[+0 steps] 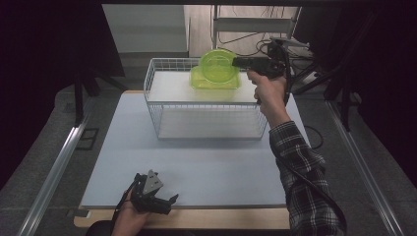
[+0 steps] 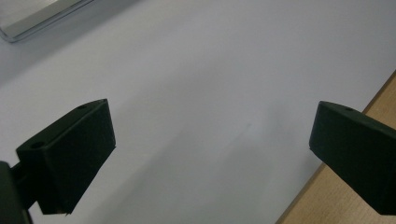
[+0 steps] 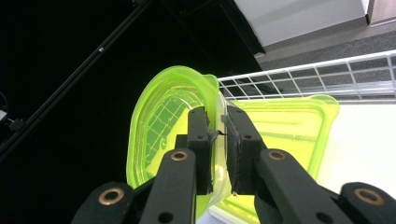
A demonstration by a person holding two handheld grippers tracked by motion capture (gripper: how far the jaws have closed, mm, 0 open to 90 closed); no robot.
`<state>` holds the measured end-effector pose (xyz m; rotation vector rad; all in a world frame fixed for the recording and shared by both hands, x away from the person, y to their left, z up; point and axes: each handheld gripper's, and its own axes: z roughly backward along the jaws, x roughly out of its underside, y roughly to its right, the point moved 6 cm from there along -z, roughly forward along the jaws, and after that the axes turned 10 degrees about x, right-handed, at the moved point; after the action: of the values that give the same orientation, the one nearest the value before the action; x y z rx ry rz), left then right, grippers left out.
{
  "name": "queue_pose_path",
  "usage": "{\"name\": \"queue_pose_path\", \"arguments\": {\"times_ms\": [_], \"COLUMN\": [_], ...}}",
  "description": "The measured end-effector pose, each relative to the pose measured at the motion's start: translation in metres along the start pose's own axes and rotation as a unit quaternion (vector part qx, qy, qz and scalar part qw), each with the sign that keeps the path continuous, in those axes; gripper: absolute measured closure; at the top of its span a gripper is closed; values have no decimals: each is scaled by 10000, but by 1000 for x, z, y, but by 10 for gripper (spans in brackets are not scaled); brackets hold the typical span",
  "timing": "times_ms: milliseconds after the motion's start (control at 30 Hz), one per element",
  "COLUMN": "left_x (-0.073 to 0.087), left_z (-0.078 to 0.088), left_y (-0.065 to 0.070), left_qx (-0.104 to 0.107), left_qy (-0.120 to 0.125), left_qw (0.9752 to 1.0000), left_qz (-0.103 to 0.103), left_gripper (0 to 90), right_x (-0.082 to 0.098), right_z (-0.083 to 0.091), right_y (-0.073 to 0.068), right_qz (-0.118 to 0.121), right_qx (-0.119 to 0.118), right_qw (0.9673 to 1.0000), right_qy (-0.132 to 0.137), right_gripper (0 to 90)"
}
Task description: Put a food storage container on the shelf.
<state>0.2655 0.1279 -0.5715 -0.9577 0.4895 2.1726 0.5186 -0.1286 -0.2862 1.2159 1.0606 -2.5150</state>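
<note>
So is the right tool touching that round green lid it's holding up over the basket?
Touching. In the right gripper view, the right tool is clamped on the rim of the green lid, one pad on each side, no gap.

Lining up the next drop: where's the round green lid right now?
In the high view the round green lid is at the far right, clamped upright in the right gripper above the green container on the wire rack.

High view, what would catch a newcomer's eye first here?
The bright green lid, held on edge by the right gripper, whose jaws pinch its rim, above a matching green container. That container sits on the top shelf of a white wire rack at the table's far side. The left gripper rests open at the near edge.
</note>
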Motion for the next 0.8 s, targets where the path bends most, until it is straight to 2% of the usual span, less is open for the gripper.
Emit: {"name": "queue_pose_path", "arguments": {"times_ms": [500, 633, 800], "left_x": [1, 2, 2], "left_z": [2, 1, 1], "left_y": [0, 0, 0], "left_qx": [2, 1, 5], "left_qy": [-20, -36, -37], "left_qw": [10000, 10000, 10000], "left_qz": [-6, -20, -15], "left_gripper": [1, 1, 2], "right_x": [-5, -6, -8], "right_z": [-15, -19, -23], "right_y": [-1, 2, 5], "right_qz": [-11, 41, 7], "right_qx": [358, 550, 595], "right_qw": [9994, 9985, 9982], "right_qy": [24, 23, -32], "right_gripper": [793, 755, 721]}}
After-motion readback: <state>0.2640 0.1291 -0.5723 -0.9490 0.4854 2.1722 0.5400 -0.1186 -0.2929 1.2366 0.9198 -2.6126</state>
